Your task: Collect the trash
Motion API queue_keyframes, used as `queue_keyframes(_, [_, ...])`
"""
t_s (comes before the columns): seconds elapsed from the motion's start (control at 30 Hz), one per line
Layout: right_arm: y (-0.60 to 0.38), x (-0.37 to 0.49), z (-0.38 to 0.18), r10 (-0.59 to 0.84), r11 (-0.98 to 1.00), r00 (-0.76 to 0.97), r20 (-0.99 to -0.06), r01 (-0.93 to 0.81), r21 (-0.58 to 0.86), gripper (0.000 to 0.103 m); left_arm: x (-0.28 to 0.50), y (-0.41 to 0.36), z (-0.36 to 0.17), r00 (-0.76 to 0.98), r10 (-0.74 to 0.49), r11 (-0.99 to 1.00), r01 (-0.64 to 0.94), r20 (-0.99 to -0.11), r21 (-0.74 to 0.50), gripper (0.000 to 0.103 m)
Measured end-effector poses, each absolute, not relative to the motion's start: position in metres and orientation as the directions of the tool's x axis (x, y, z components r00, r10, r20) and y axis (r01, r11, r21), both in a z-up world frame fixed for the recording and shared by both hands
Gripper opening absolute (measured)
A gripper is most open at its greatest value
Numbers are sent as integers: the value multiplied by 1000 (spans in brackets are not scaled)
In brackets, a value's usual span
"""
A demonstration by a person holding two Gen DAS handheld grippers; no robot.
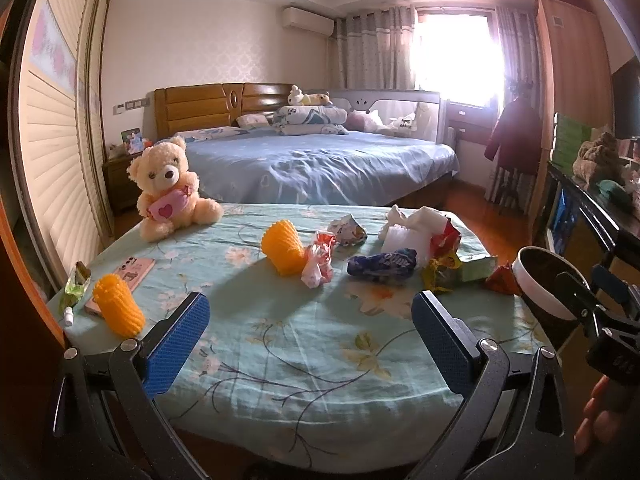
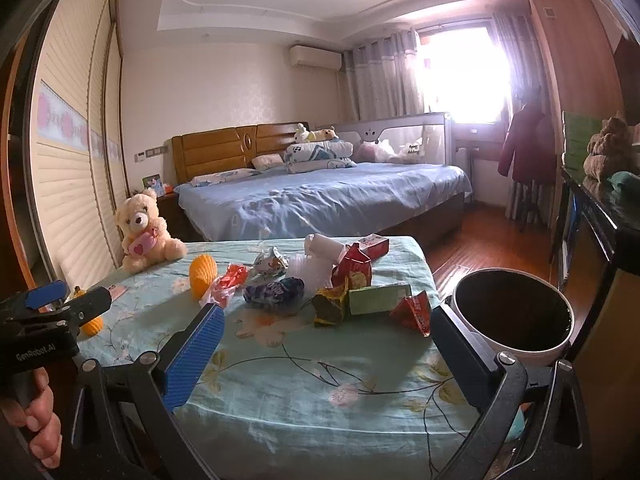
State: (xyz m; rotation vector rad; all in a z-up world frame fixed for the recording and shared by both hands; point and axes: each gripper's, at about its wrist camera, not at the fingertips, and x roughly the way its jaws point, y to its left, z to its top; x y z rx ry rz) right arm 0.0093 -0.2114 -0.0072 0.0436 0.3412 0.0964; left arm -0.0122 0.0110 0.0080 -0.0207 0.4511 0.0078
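Note:
Trash lies on the floral-sheeted bed [image 1: 304, 344]: a blue wrapper [image 1: 382, 265] [image 2: 274, 291], a red-and-white wrapper [image 1: 319, 260] [image 2: 226, 282], a crumpled foil packet [image 1: 347, 231], white foam [image 1: 412, 226], a green box [image 2: 378, 298], red packets [image 2: 414, 312] and two orange foam nets [image 1: 285, 251] [image 1: 118, 308]. A white bin with a dark liner [image 2: 514, 312] [image 1: 540, 288] stands at the bed's right edge. My left gripper [image 1: 310, 336] is open and empty above the near sheet. My right gripper [image 2: 326, 352] is open and empty, its right finger beside the bin.
A cream teddy bear [image 1: 168, 188] sits at the far left corner. A pink phone [image 1: 128, 274] and a small green wrapper [image 1: 74, 290] lie at the left edge. A large blue bed [image 1: 320, 168] lies behind. A dark cabinet [image 2: 600, 216] stands right; wooden floor lies between.

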Motion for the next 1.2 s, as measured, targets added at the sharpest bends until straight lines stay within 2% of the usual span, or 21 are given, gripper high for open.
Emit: queue_keyframes(1.2, [-207,14,-16,118,993,928,-353,-100,71,103,-7,10,-9,888,12,1000,-18,-459,-8,103])
